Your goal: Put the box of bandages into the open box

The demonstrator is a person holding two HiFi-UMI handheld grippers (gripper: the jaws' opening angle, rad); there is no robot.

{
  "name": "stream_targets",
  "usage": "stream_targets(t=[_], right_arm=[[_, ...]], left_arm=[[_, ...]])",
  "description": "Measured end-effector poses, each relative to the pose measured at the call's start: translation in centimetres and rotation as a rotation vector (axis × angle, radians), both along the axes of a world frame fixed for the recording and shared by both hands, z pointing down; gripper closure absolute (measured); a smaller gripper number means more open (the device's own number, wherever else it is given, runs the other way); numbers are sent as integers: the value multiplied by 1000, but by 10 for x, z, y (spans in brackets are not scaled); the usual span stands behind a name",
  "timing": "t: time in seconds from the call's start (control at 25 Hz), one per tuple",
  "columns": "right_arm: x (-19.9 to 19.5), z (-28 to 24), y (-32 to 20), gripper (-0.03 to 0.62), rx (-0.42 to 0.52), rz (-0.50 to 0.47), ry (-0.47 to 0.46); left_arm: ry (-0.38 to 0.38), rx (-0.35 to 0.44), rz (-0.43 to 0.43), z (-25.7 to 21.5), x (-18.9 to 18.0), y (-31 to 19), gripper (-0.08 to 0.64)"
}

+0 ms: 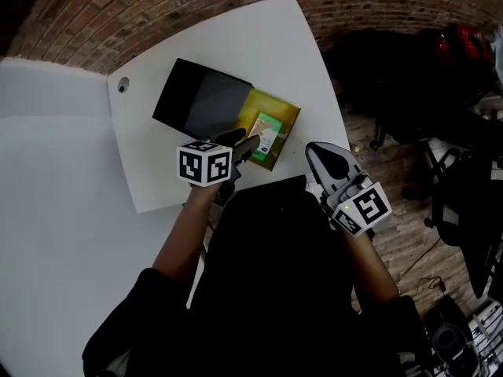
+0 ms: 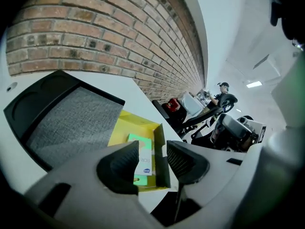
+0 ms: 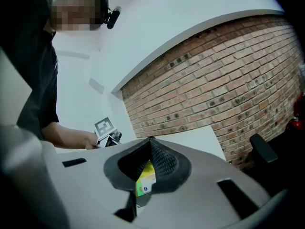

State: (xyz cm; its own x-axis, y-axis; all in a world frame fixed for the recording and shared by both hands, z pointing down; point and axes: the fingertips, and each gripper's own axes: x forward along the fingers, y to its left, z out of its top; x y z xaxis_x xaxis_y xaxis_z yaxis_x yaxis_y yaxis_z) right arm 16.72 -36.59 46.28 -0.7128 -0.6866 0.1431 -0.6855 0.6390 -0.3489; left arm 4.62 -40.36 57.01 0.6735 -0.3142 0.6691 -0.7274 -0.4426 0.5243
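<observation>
The box of bandages (image 1: 267,133), green and white, lies flat inside the open yellow box (image 1: 288,113) on the white table. In the left gripper view the box of bandages (image 2: 143,157) shows in the yellow box (image 2: 128,128), just beyond the jaws. My left gripper (image 1: 247,144) hovers at the yellow box's near-left edge; in its own view the left gripper (image 2: 152,160) is open, with nothing between the pads. My right gripper (image 1: 316,152) hangs to the right of the yellow box, off the table's edge. Its jaws meet at the tips, so the right gripper (image 3: 150,143) is shut and empty.
A black tray-like lid with a grey lining (image 1: 196,99) lies against the yellow box's left side. The white table (image 1: 259,45) ends close to the right of the box. Beyond it are a brick wall (image 2: 109,37), dark chairs (image 1: 409,85) and wooden floor.
</observation>
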Motion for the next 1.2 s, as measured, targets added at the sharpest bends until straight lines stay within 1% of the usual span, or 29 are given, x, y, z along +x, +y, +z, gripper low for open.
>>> stream_targets(t=[0.12,0.28,0.52,0.8,0.96,1.04,1.2], right_arm=[[-3,-7,7,586,18,-9,4],[-3,-15,16,586,45,-19,13],[3,-28,33,586,82,-24,33],[13,-36,58,587,114,-31,50],[17,-45,68,586,140,-52,50],[19,-48,73,586,158,-69,49],[21,-47,80,586,169,-88,32]], left_arm=[[30,62,3,-15,1,4,380],[101,170,10,-43,7,8,486],[202,319,2,-81,15,17,532],[368,528,22,-132,16,45,545],[388,673,12,-156,5,64,545],[403,713,9,-165,1,75,545],[458,774,12,-174,-4,99,545]])
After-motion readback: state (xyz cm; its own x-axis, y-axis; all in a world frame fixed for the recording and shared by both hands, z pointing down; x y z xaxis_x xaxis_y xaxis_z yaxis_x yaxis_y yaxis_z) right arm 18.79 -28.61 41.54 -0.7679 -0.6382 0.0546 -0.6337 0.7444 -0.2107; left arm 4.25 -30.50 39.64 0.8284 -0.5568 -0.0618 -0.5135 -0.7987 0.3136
